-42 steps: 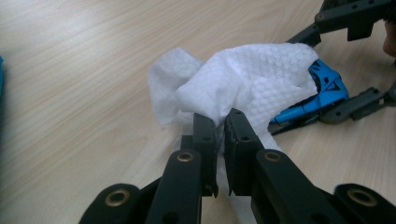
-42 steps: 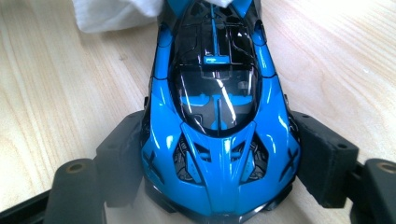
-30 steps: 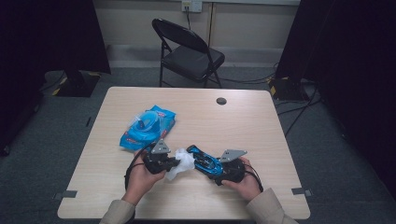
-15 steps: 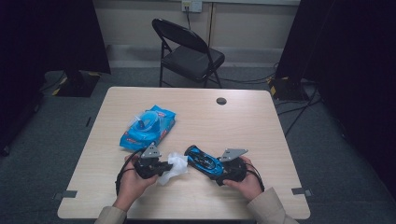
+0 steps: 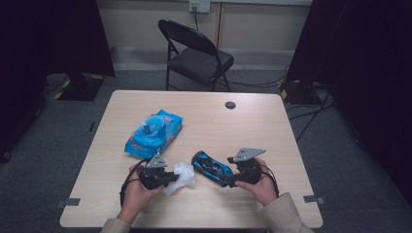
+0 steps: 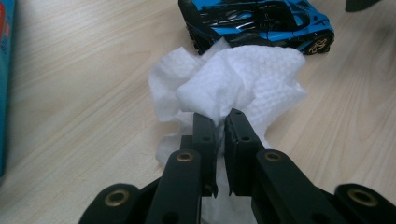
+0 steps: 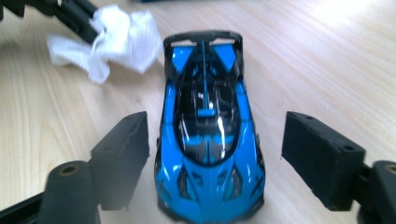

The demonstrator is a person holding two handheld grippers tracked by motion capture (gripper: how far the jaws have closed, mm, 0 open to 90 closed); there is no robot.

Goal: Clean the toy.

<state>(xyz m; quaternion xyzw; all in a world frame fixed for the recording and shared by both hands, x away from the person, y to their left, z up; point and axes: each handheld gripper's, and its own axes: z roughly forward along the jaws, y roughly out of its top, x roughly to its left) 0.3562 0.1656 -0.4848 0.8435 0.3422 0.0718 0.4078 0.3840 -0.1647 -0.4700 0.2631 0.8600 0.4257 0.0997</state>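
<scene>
- The desk (image 5: 272, 121) is a pale wood-grain top, and a blue wipes pack (image 5: 154, 133) lies toward its left side, well apart from the action.
- The toy car (image 7: 208, 135) sits on the desk near the front edge, a little right of the middle, between the two hands. It's a glossy blue sports car with black trim, a dark cockpit and a rear wing at the end that points toward the wipe.
- The right gripper (image 7: 215, 158) has its fingers spread wide on either side of the car's nose. The pads look clear of the bodywork, though the near edge is blurry, so I can't swear to it.
- The left gripper (image 6: 217, 133) has its fingers pinched narrow on a crumpled white wipe (image 6: 243, 79), whose loose end bunches right up against the car's tail.
- Looks like the step is wiping the car down. To do it well, I'd close the right fingers on the car's sides first so it can't roll, then drag the wipe along the body in short strokes and keep the wad clear of the wing.
</scene>
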